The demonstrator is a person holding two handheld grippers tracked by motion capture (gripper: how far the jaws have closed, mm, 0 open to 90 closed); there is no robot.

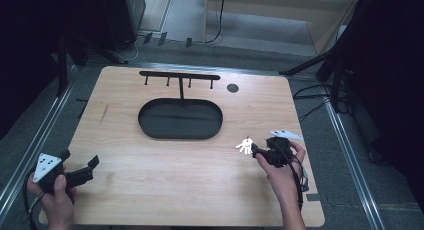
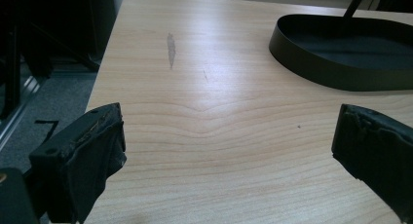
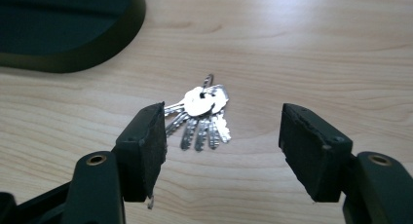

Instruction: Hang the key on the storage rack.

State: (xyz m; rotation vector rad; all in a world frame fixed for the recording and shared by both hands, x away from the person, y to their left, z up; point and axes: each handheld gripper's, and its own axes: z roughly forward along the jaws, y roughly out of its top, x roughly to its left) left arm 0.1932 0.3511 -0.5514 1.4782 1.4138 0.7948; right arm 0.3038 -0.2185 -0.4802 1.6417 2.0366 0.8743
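While the right gripper (image 3: 221, 136) hangs just short of the bunch of keys (image 3: 202, 114), its jaws stand wide apart and grasp nothing, so the step in hand looks like the approach before a pick-up. In the high view the keys (image 1: 245, 146) lie flat on the wooden table (image 1: 150, 190) at the lower right of the frame, just to the left of the right gripper (image 1: 256, 151) and below the right end of the black oval tray (image 1: 180, 135). In the right gripper view they sit at the centre of the frame, fanned out from their ring, nearer the jaw at the left than the one at the right.

The left gripper (image 1: 92, 167) rests at the lower left of the high view, well apart from the keys; in its own view its jaws are spread over bare wood, holding nothing, with the tray (image 2: 311, 68) at the upper right.

The next move likely calls for easing the right gripper forward and down until the keys lie between the pads, shifted a little so the bunch is centred, then closing. Because the keys lie thin and flat, the jaws would need to reach the tabletop. The rack of hooks (image 1: 179, 76) above the tray suggests where the keys may be headed.
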